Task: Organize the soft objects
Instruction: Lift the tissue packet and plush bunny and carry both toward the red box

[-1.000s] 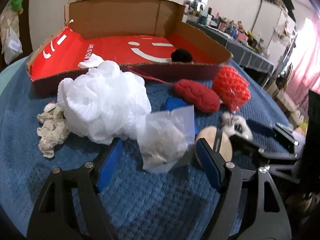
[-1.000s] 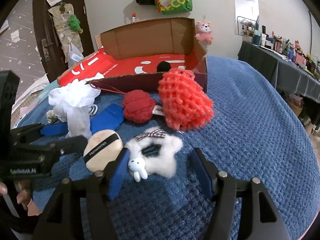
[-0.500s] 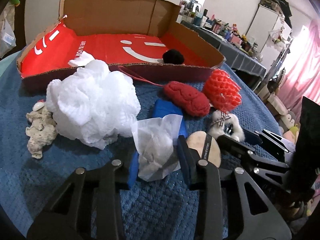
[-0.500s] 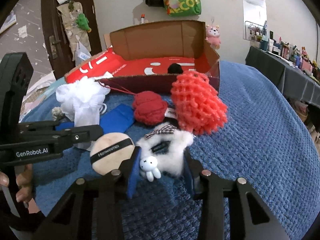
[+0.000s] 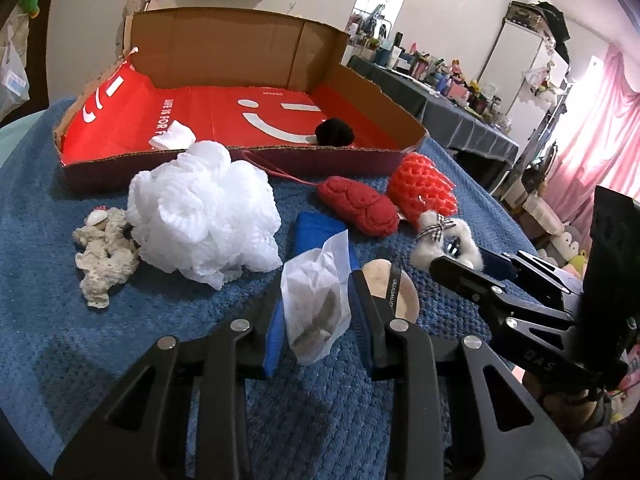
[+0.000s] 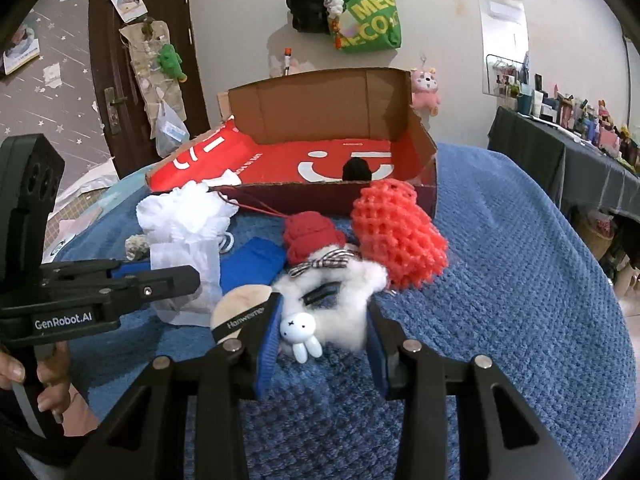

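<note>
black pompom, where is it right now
The black pompom lies inside the red box, toward the right in the left wrist view, on the white smiley print just behind the front wall, beyond the red knit pouch.

Likely a home: tote bag (image 6: 366, 16) on wall, pink curtains (image 5: 592, 128).

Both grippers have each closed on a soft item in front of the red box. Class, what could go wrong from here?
1. The left gripper pinches only a thin translucent pouch; it may tear or slip.
2. The right gripper squeezes the white fluffy hair clip; its dangling rabbit charm might snag.
3. The beige powder puff lies against a finger and may be dragged.
</note>
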A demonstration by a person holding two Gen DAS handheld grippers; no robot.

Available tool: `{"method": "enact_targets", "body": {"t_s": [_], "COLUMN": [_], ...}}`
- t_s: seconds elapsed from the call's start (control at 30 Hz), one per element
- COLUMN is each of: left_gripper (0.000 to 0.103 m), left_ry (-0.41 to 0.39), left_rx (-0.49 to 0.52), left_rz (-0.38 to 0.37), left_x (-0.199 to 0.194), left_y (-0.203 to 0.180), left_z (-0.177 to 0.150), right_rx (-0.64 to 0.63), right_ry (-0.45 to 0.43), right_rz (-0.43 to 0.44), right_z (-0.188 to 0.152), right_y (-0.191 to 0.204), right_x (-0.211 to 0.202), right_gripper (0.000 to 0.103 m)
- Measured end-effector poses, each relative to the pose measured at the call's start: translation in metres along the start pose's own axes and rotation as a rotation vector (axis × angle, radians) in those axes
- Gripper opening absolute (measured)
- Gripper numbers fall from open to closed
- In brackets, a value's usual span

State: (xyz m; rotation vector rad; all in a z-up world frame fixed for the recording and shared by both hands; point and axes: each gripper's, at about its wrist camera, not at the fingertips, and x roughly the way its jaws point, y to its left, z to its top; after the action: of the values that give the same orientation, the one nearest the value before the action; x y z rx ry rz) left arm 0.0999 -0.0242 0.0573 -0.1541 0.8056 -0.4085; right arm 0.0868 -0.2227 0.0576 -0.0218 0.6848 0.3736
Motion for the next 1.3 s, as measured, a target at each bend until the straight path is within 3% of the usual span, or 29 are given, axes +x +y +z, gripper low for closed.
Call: {"method": "enact_targets", "body": {"t_s": [0.6, 1.1, 1.3], "left_gripper": [0.007, 0.006, 0.006], "left_ry": [-0.016, -0.059, -0.083], "left_rx": [0.028, 0.054, 0.063], "left_rz": [-0.036, -0.032, -0.043], "left_x": [-0.010, -0.024, -0.031], "left_y": [-0.003, -0.005, 0.001], "left_z": [-0.002, 0.000, 0.018], "right_rx": [0.010, -0.001, -0.031], "right_ry": [-0.004, -0.025, -0.046], "right_rz": [0.005, 0.005, 0.013], "right_z": [0.002, 0.004, 0.019], "right_y": [0.001, 0.006, 0.009], "right_x": [0.000, -0.007, -0.006], "right_gripper": [0.041, 0.041, 0.041]}}
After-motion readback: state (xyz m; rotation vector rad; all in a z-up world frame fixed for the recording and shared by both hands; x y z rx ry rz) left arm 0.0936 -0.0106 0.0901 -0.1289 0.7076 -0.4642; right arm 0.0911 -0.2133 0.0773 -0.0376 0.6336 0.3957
